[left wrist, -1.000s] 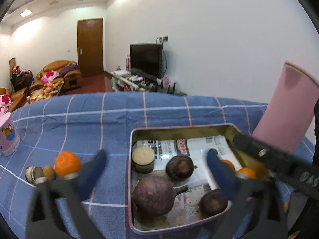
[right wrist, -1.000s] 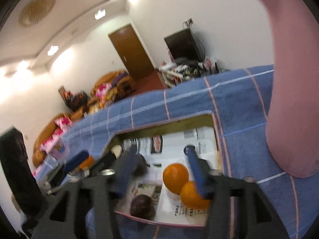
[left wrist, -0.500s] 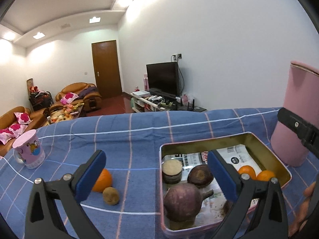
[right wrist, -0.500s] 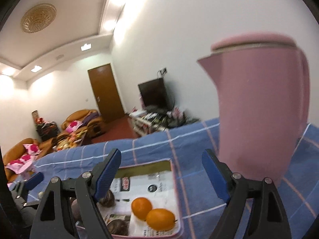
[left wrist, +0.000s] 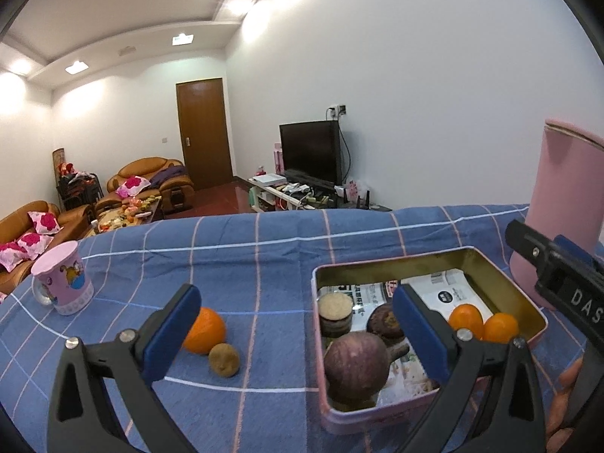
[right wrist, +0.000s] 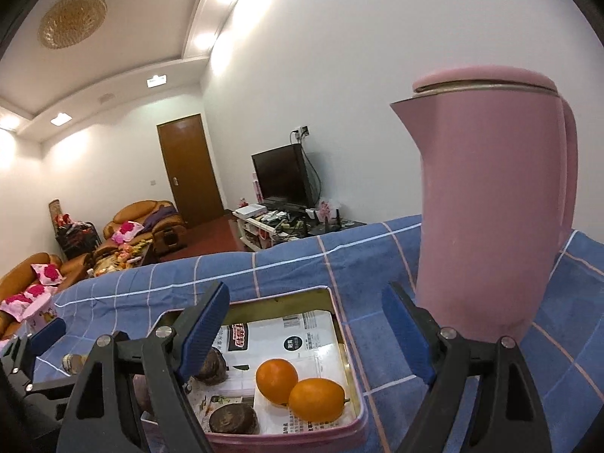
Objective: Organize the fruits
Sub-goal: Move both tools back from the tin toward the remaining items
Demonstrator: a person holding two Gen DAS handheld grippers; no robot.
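A pink tin tray (left wrist: 392,262) lined with printed paper sits on the blue checked cloth. It holds two oranges (right wrist: 276,375), a big purple round fruit (left wrist: 356,362), dark brown fruits (left wrist: 383,321) and a cut pale-topped piece (left wrist: 334,311). One more orange (left wrist: 205,330) and a small brown fruit (left wrist: 224,359) lie on the cloth left of the tray. My left gripper (left wrist: 294,313) hangs open above the cloth, its left finger in front of the loose orange. My right gripper (right wrist: 305,321) is open and holds nothing, above the tray's near right part (right wrist: 264,300).
A tall pink kettle (right wrist: 490,207) stands close behind and right of the tray. A pink printed mug (left wrist: 62,283) sits at the cloth's far left. A person's fingers (left wrist: 566,396) show at the right edge. Beyond the table lie sofas, a door and a television.
My right gripper has opened wider and drawn up and away from the two oranges left in the tray. Both views have tilted up and backed off; the loose orange now shows by my left finger.
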